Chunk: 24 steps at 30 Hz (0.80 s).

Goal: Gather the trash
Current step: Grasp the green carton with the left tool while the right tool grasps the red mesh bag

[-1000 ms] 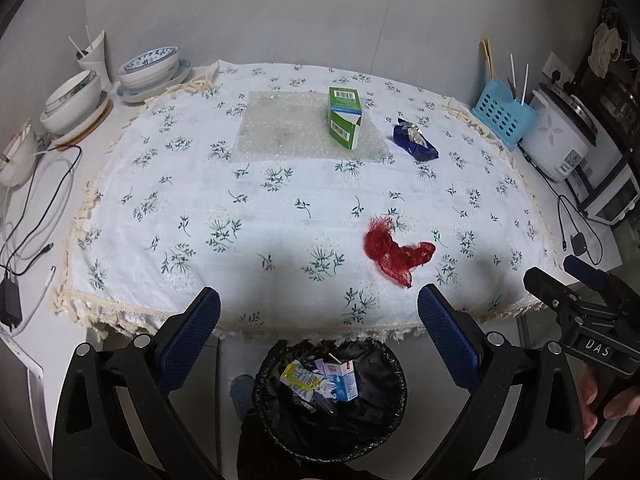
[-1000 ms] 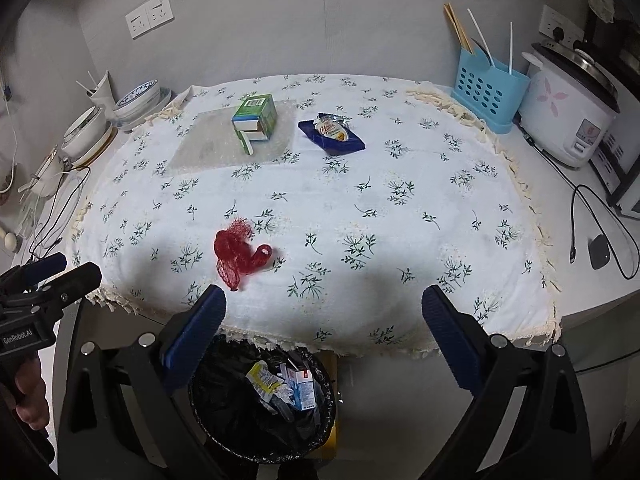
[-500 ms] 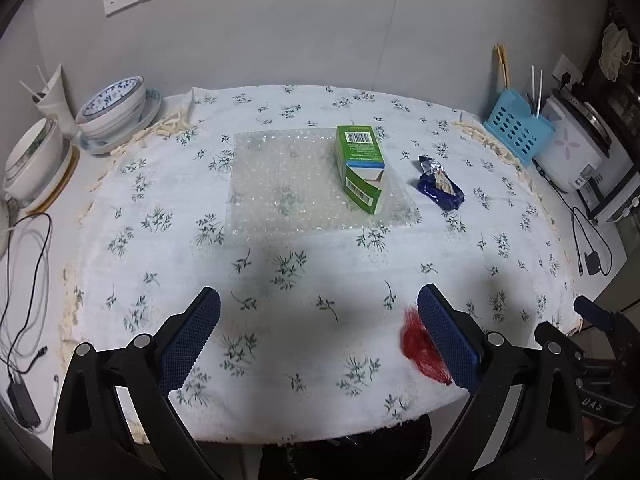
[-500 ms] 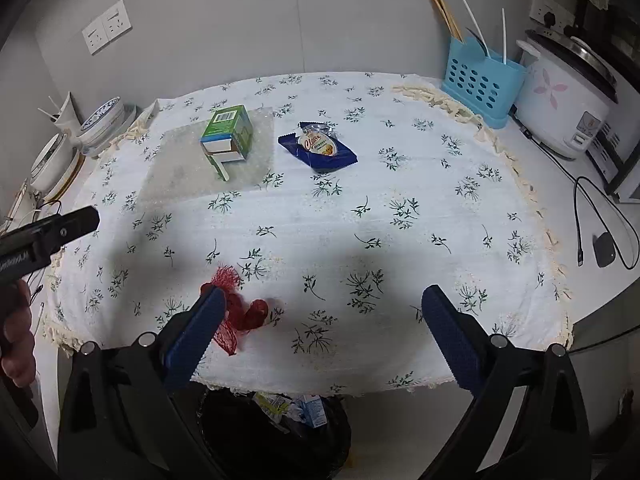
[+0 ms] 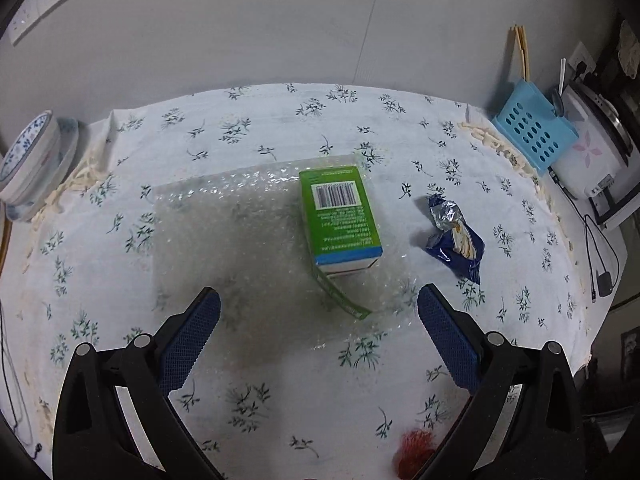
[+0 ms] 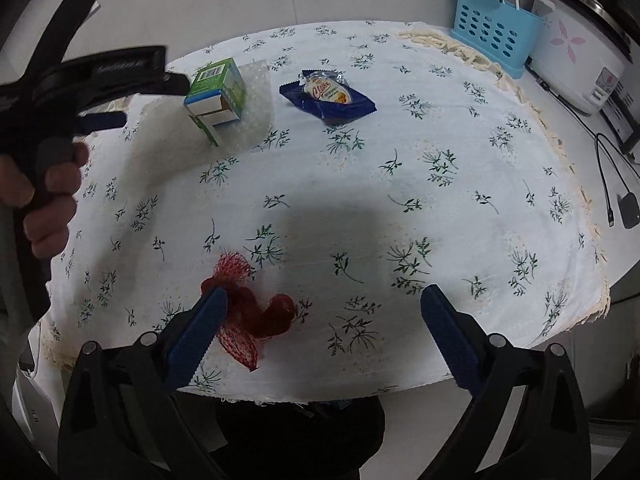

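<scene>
A green carton [image 5: 340, 218] lies on a sheet of bubble wrap [image 5: 240, 240] on the flowered tablecloth. My left gripper [image 5: 318, 308] is open and empty, just short of the carton and above the wrap. A blue snack wrapper [image 5: 456, 236] lies to the carton's right. In the right wrist view the carton [image 6: 216, 94] and wrapper [image 6: 328, 98] lie far back. My right gripper [image 6: 322, 306] is open and empty, with a red mesh net [image 6: 248, 312] by its left finger. The black bin [image 6: 300, 432] sits below the table edge.
Stacked bowls [image 5: 28, 160] stand at the far left. A blue utensil holder [image 5: 534, 136] and a white rice cooker [image 5: 592, 152] stand at the far right, with cables [image 6: 612, 184] beside them. The wall runs behind the table.
Both grippers have moved forward from over the bin to over the table. The left one has closed in on the green carton, the right one on the red net.
</scene>
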Tool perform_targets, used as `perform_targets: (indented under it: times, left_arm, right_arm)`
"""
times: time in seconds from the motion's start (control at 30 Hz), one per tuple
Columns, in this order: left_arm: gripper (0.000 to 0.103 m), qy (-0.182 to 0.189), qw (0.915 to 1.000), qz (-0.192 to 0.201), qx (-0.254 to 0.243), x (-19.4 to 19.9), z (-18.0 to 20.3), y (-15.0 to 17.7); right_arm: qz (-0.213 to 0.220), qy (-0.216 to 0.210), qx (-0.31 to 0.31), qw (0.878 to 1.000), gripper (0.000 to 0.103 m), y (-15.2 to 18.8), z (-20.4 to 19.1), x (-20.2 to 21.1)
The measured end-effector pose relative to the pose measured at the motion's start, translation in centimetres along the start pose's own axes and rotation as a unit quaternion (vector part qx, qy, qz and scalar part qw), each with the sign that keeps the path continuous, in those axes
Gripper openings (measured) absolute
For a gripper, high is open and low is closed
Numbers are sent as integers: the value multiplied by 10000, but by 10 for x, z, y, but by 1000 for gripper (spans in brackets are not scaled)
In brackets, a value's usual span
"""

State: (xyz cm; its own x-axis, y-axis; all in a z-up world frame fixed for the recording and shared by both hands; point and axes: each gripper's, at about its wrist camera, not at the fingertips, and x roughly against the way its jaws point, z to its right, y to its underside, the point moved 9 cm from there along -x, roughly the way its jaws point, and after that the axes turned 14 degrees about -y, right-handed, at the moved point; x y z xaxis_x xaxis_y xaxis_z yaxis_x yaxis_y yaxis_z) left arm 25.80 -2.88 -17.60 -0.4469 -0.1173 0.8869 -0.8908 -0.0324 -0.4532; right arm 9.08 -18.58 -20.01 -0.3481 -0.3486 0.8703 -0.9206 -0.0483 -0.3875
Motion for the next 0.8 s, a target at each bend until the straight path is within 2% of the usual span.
perform_targets:
  times: [0.27, 0.47, 0.7, 0.8]
  left_arm:
    - [93, -26, 9996, -239, -121, -32, 18, -11]
    - [76, 2, 9991, -332, -253, -46, 26, -11]
    - [51, -44, 9982, -422, -413, -53, 28, -8]
    - [47, -72, 9981, -429, -443, -55, 27, -9]
  right_arm:
    - [-387, -90, 180, 9990, 80, 11, -26, -27]
    - [-587, -196, 211, 9979, 67, 16, -34, -40]
    - [-730, -243, 244, 9967, 40, 20, -38, -47]
    - [-745, -263, 268, 9965, 32, 20, -40, -49]
